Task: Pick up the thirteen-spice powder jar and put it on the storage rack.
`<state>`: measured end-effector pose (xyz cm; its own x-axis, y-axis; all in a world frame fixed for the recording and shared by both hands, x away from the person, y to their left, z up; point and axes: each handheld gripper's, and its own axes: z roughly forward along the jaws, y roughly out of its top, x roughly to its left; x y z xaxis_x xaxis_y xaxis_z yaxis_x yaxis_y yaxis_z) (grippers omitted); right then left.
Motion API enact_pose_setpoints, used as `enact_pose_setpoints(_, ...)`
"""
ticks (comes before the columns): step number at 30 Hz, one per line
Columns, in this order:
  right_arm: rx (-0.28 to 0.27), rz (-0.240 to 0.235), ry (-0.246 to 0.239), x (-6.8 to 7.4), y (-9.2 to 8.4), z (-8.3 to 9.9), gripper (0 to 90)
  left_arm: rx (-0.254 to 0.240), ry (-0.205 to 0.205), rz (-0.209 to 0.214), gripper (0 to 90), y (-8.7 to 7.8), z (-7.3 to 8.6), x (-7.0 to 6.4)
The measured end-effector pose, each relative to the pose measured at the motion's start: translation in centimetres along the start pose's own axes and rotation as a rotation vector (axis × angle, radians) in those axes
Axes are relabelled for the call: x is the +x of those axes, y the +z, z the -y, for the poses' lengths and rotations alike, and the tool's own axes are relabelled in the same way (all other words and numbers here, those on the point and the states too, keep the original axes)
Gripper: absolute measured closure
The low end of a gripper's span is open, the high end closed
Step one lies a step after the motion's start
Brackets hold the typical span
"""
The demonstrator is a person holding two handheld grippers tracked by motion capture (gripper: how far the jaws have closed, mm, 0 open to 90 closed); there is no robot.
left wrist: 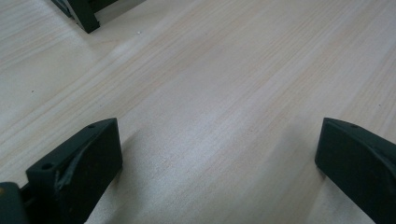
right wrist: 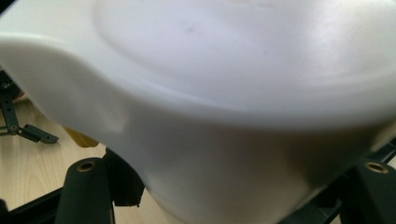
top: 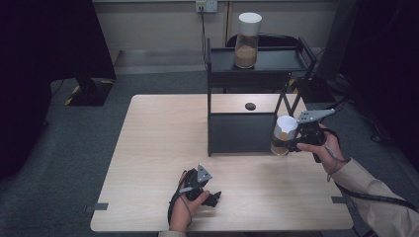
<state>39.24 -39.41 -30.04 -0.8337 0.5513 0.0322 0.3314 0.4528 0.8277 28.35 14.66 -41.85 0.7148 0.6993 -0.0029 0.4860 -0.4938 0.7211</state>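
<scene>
A clear jar (top: 281,138) with a white lid and brown contents hangs just off the table at the right front corner of the black shelf rack (top: 241,132). My right gripper (top: 292,143) is shut on it from the right. In the right gripper view the white lid (right wrist: 224,84) looms close between the two black jaws. My left gripper (top: 213,197) rests low on the table near the front edge. Its fingers (left wrist: 84,163) stand wide apart over bare wood, with nothing between them.
A second, taller jar (top: 247,42) with a white lid stands on the rack's top shelf. A small black round thing (top: 250,106) lies on the wooden table (top: 163,143) behind the rack. A rack foot (left wrist: 86,18) shows in the left gripper view.
</scene>
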Motion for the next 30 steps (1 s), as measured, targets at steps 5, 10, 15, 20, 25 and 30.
enact_pose_setpoints(5, -0.001, 0.001, 0.005, -0.2, 0.0, -1.1, 30.5, 0.0, 0.0, 0.0, 0.0, 0.0, 0.0, 0.0)
enact_pose_setpoints(10, -0.003, 0.013, -0.01, -0.3, -0.2, -2.3, 30.5, 0.0, 0.0, 0.0, 0.0, 0.0, 0.0, 0.0)
enact_pose_setpoints(15, -0.01, 0.009, -0.011, -0.7, -0.3, -3.4, 30.5, 0.0, 0.0, 0.0, 0.0, 0.0, 0.0, 0.0)
enact_pose_setpoints(20, -0.023, 0.021, -0.007, -1.0, -0.6, -4.7, 30.5, 0.0, 0.0, 0.0, 0.0, 0.0, 0.0, 0.0)
enact_pose_setpoints(25, -0.03, 0.027, 0.002, -1.3, -0.9, -5.8, 30.5, 0.0, 0.0, 0.0, 0.0, 0.0, 0.0, 0.0)
enact_pose_setpoints(30, -0.021, 0.035, -0.012, -1.4, -1.0, -7.1, 30.5, 0.0, 0.0, 0.0, 0.0, 0.0, 0.0, 0.0)
